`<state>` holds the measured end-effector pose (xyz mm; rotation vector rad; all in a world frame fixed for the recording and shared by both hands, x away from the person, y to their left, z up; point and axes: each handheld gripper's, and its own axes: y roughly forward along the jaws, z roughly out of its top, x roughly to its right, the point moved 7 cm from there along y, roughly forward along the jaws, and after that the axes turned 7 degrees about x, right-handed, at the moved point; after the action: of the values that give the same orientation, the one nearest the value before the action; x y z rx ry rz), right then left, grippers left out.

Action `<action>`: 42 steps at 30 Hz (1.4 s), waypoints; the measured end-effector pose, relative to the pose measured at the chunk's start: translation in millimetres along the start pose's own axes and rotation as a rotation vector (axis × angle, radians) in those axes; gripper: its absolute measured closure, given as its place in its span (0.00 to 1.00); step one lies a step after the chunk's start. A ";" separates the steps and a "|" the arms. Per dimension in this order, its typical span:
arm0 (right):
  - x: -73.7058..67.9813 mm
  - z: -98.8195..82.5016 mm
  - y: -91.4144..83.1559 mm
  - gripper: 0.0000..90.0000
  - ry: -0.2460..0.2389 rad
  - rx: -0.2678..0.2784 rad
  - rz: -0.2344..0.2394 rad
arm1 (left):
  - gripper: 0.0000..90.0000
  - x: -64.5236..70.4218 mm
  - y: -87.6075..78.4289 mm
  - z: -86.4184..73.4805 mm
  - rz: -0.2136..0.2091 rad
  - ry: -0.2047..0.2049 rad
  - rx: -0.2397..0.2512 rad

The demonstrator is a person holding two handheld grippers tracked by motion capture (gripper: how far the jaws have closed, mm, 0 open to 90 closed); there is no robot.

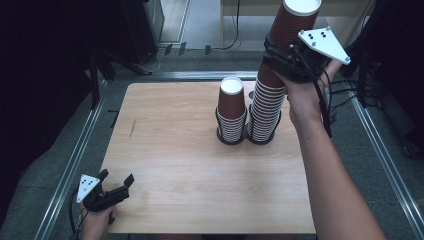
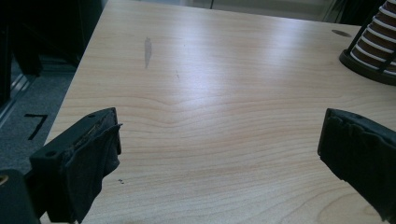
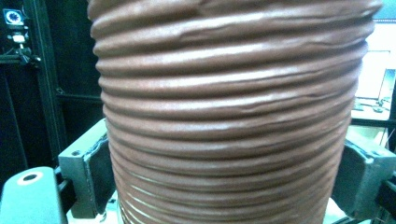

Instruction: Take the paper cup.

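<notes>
Tabletop (image 1: 190, 170): pale wood, lying under both hand-held grippers; bare board spreads ahead of the left one.
Tall cup stack (image 1: 267, 107): brown ribbed paper cups in a black wire holder, standing directly below the right hand-held gripper.
Lifted cup bundle (image 1: 292, 25): nested brown cups, tilted, its lower end meeting the top of the tall cup stack.
Short cup stack (image 1: 231, 112): in its own holder, just beside the tall one, on the side away from the right hand-held gripper.
Right hand-held gripper (image 1: 285, 57): jaws pressed against both sides of the lifted cup bundle.
Left hand-held gripper (image 1: 117, 187): near tabletop corner, jaws spread wide, empty.
</notes>
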<state>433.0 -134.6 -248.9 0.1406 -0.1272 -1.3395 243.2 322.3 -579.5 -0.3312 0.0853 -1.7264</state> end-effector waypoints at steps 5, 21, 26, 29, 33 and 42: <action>-2.7 3.5 -8.4 0.13 -0.015 0.015 0.012 | 0.00 0.0 -0.1 0.1 0.001 0.001 0.002; -8.6 2.1 -40.2 0.13 0.012 0.027 0.046 | 0.00 0.8 -0.8 1.3 0.004 0.021 0.025; -9.4 2.0 -50.7 0.13 -0.002 0.036 0.053 | 0.00 1.0 -0.8 1.3 0.005 0.024 0.026; -10.5 -1.2 -56.5 0.13 -0.003 0.026 0.058 | 0.00 1.2 -0.7 1.3 0.005 0.024 0.027; -11.3 -7.0 -64.9 0.13 0.010 0.028 0.064 | 0.00 1.2 -0.7 1.4 0.006 0.023 0.028; -16.9 -22.8 -79.7 0.13 -0.005 0.006 0.076 | 0.00 3.1 -1.1 1.6 0.010 0.042 0.037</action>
<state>356.7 -135.2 -285.5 0.1361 -0.1391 -1.2636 242.1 319.7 -577.1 -0.2670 0.0849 -1.7227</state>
